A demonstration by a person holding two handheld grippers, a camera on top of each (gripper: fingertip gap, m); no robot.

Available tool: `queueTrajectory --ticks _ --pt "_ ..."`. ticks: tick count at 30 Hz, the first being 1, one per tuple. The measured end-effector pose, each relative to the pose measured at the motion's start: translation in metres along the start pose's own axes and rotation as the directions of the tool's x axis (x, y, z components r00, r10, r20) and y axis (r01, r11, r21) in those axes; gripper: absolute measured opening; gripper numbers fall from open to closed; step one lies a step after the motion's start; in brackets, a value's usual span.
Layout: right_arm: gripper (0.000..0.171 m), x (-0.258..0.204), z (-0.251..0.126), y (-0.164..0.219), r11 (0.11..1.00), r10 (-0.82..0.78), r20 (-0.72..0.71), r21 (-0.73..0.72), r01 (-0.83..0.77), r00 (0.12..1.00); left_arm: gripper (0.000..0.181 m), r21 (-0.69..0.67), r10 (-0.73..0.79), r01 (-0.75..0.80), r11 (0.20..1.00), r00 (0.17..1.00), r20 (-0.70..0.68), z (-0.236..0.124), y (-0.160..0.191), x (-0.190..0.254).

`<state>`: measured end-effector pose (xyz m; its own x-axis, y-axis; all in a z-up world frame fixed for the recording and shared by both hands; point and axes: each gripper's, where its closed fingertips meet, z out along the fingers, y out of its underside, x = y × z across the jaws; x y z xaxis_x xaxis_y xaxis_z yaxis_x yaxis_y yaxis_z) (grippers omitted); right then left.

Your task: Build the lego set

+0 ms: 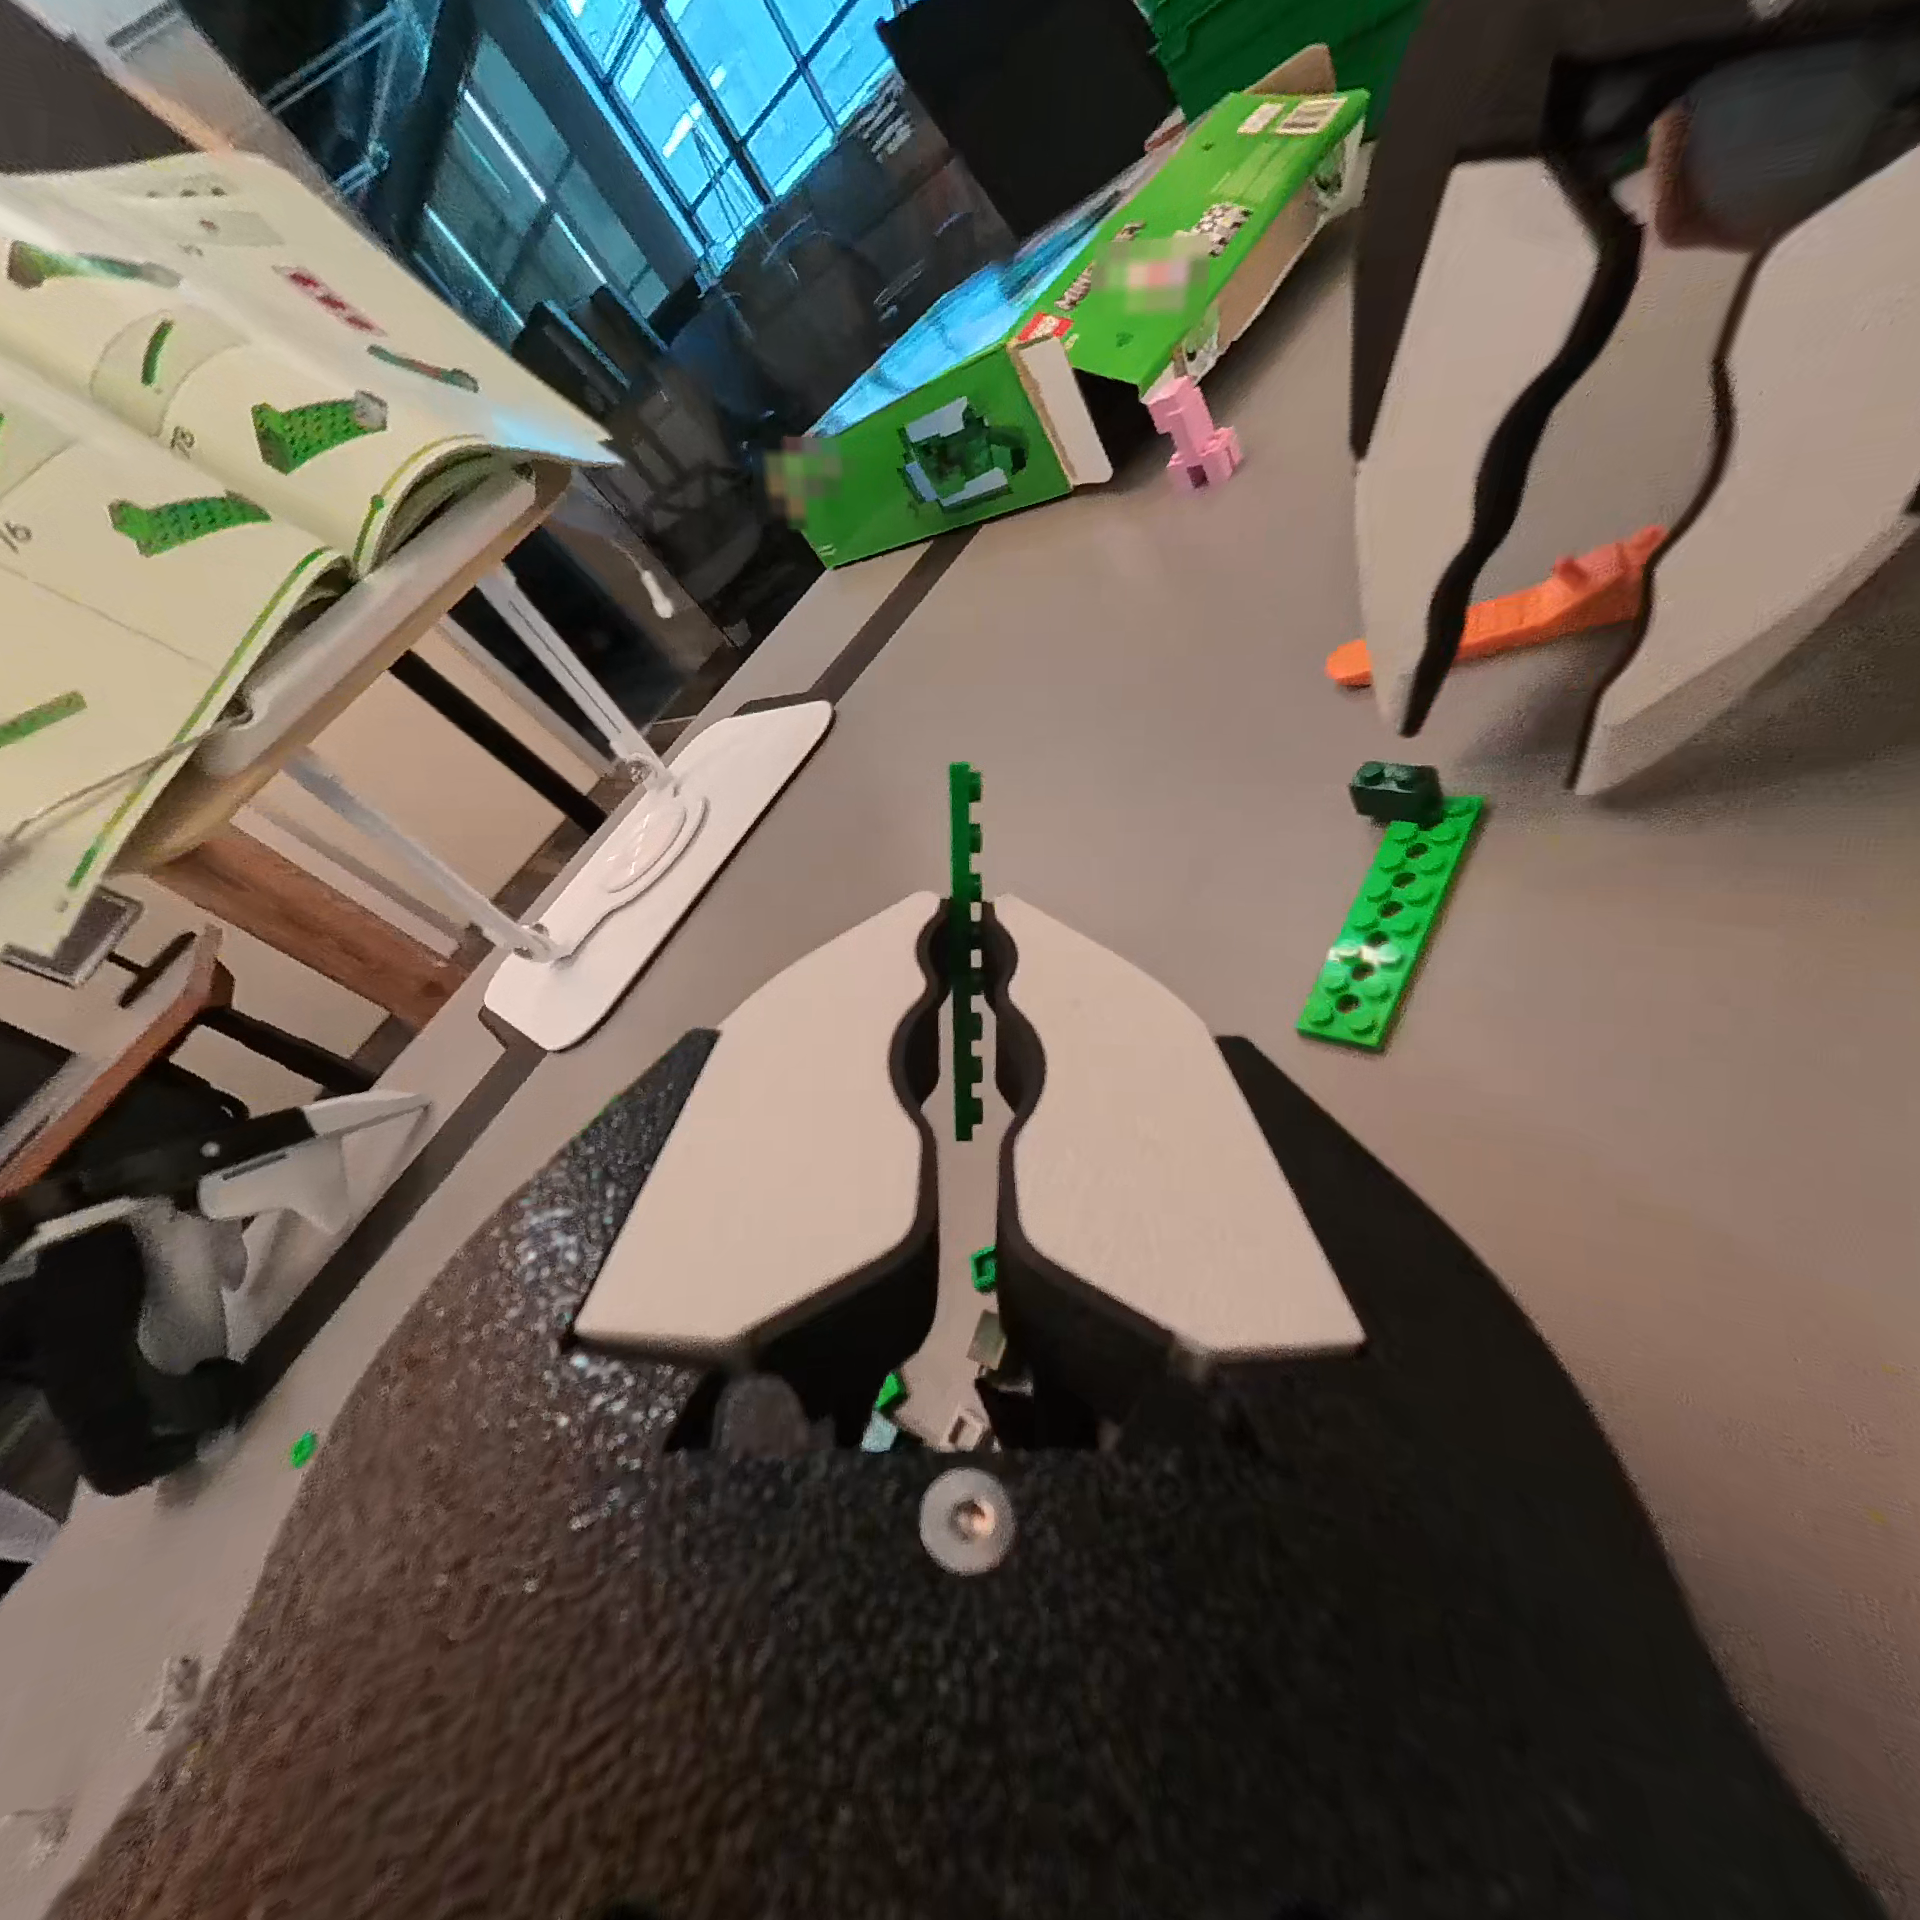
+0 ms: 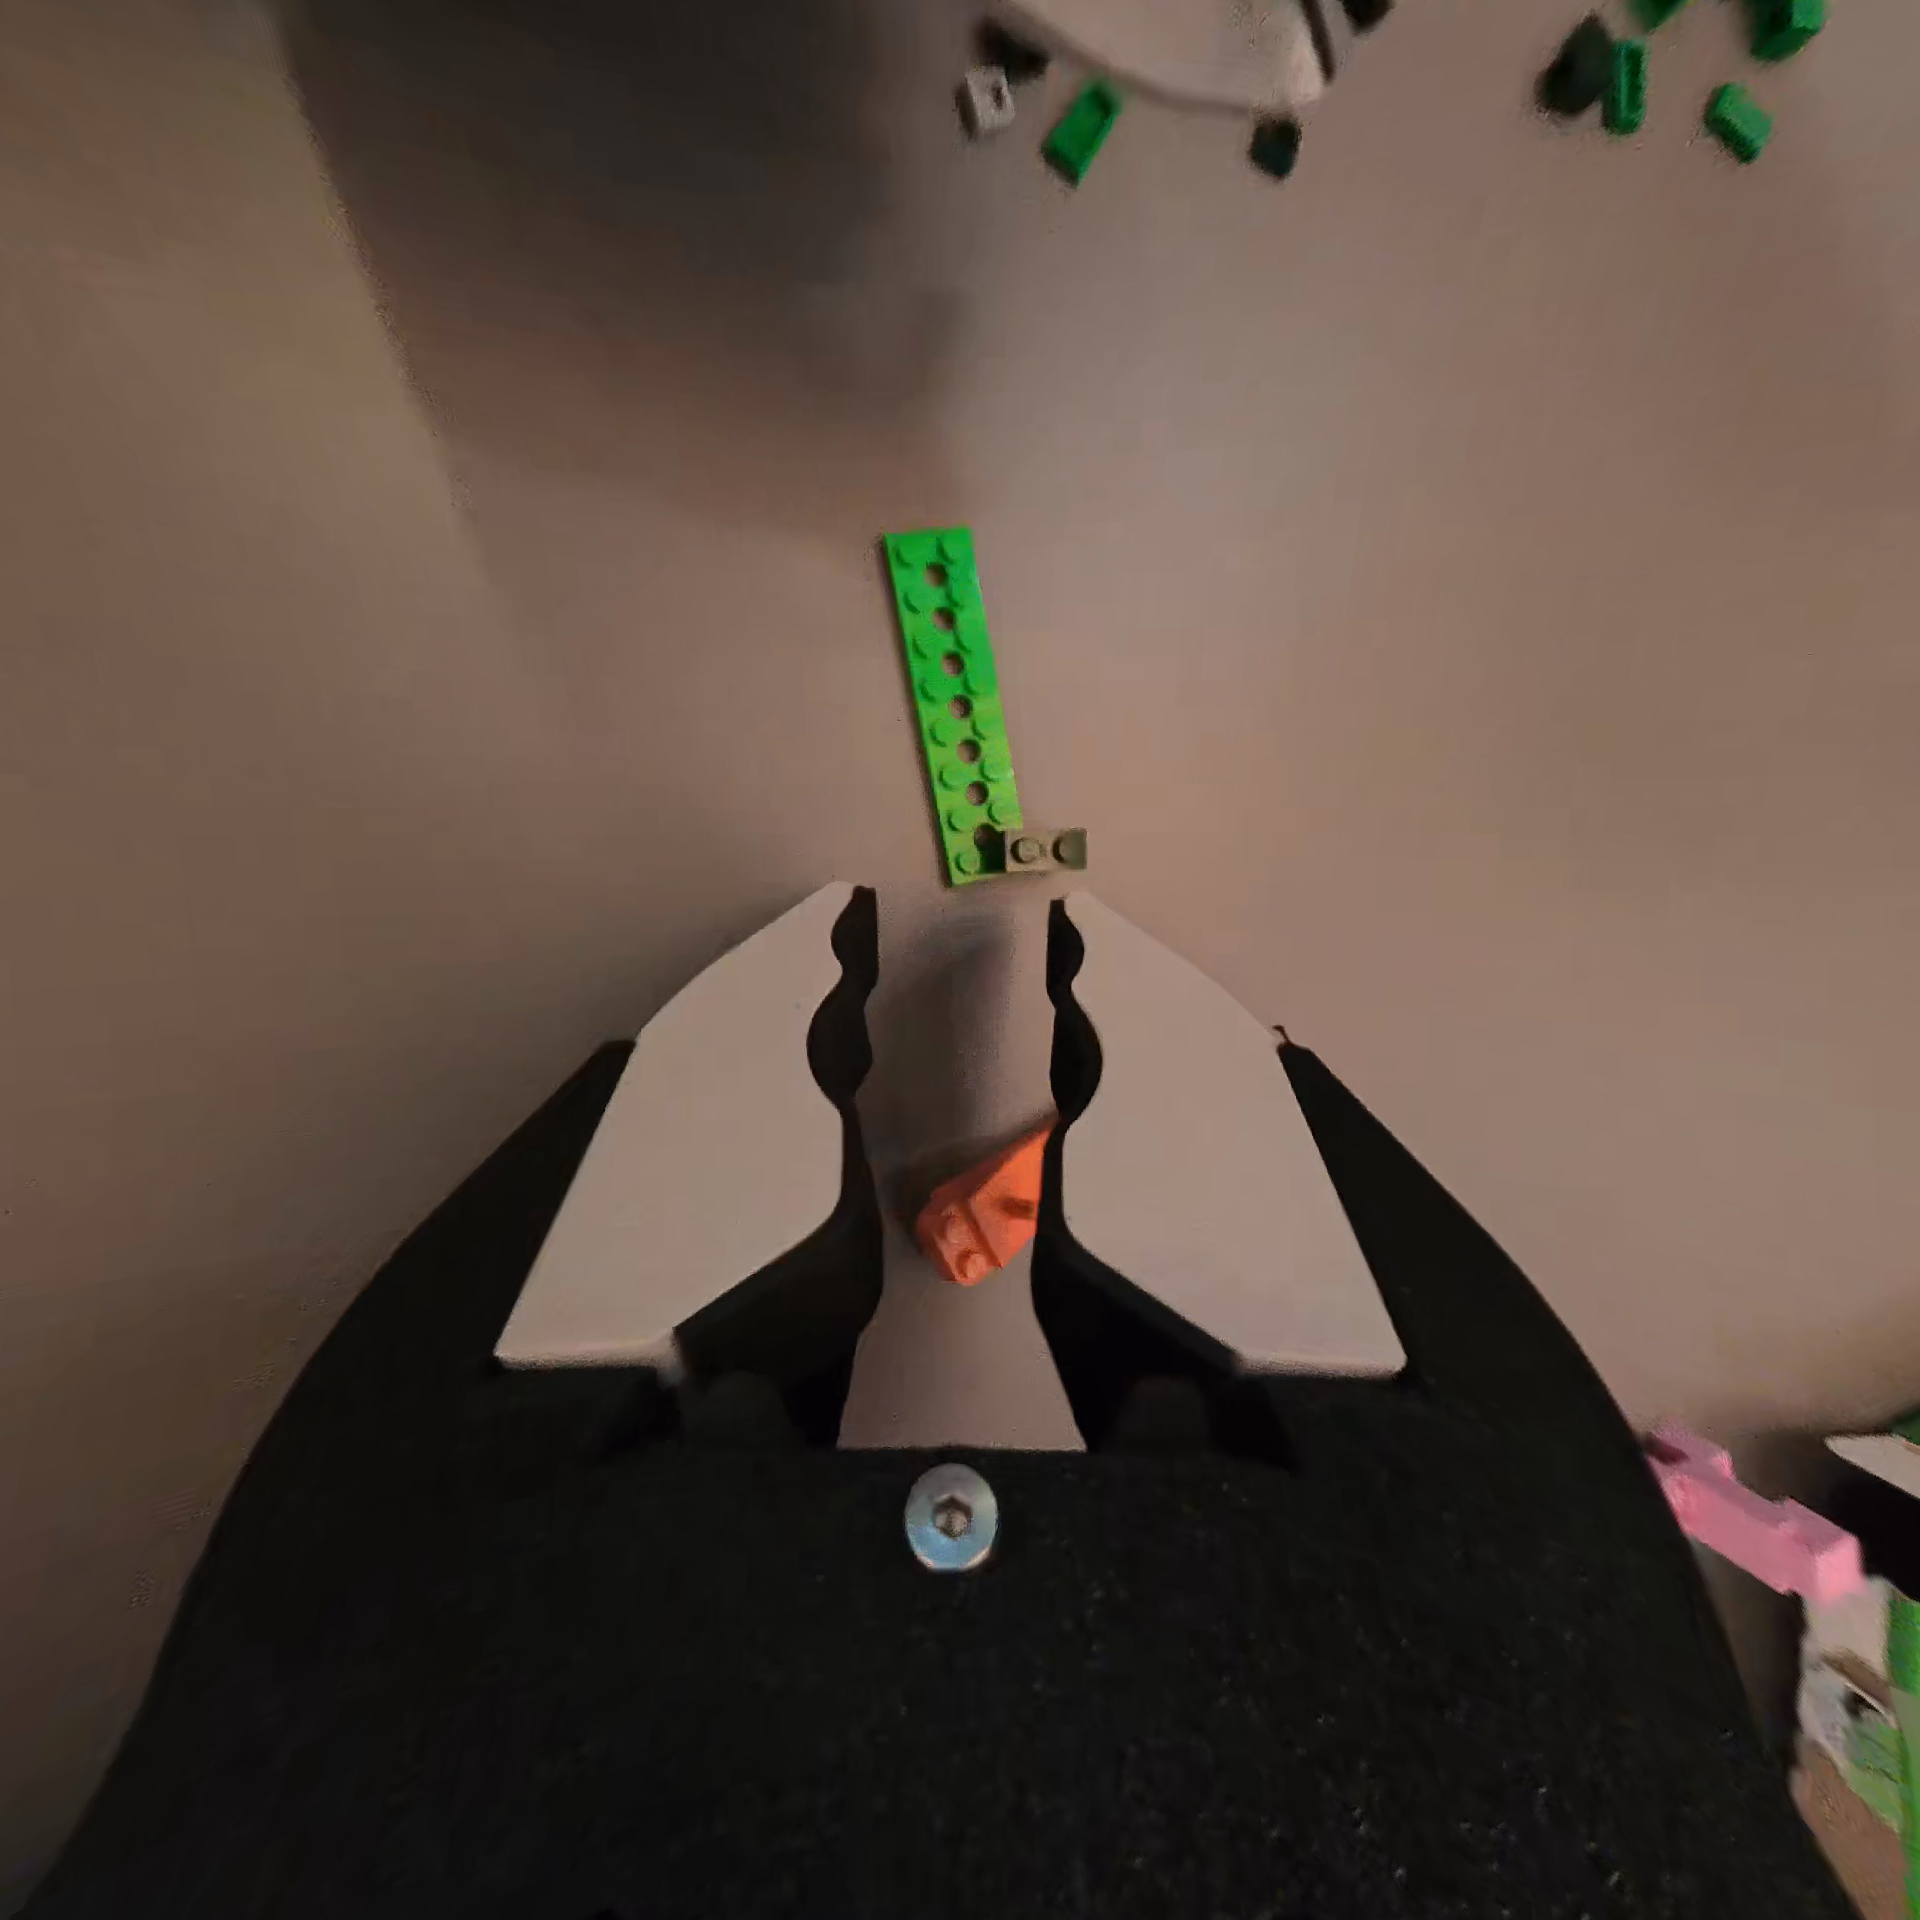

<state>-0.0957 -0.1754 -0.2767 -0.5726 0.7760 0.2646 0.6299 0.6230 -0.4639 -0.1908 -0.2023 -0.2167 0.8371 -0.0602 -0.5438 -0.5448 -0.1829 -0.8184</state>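
My left gripper [image 1: 966, 914] is shut on a thin bright green plate [image 1: 964, 831], held edge-on and upright above the grey table [image 1: 1143, 727]. A second long green plate with holes [image 1: 1387, 920] lies flat on the table to the right, with a small dark green piece [image 1: 1394, 792] at its far end. My right gripper [image 1: 1496, 748] hangs open above that end. In the right wrist view the right gripper [image 2: 956, 899] is open and empty just short of the long plate [image 2: 951, 707] and the dark piece [image 2: 1044, 850].
An orange brick separator [image 1: 1507, 623] lies behind the right gripper, also between its fingers [image 2: 987, 1216]. A pink figure [image 1: 1195, 431] and green box [image 1: 1039, 395] sit at the back. An instruction booklet [image 1: 187, 436] rests on a white stand [image 1: 665, 862] at left. Loose green bricks [image 2: 1081, 130] lie beyond. The pink figure [image 1: 1195, 431] is closer to my right gripper, around 20 cm from its tips; the left tips are 30 cm off. The right camera catches it too, in the right wrist view [image 2: 1718, 1511].
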Motion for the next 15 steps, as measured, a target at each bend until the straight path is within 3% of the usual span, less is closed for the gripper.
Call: queueTrajectory --ticks 7,11,15 --pt "0.034 0.007 0.003 -0.009 0.984 0.086 0.135 0.140 -0.105 0.987 0.003 0.014 0.092 -0.091 0.996 0.994 -0.057 0.000 -0.003 0.017" --pt "0.031 0.008 0.009 0.000 0.993 0.067 0.175 0.085 -0.083 0.982 0.003 0.066 0.223 -0.214 0.975 0.952 -0.211 -0.004 -0.007 0.042" --pt "0.025 0.010 0.009 -0.003 0.988 0.085 0.205 0.110 -0.109 0.975 0.003 -0.025 0.317 -0.349 0.937 0.878 -0.359 -0.004 0.014 0.069"
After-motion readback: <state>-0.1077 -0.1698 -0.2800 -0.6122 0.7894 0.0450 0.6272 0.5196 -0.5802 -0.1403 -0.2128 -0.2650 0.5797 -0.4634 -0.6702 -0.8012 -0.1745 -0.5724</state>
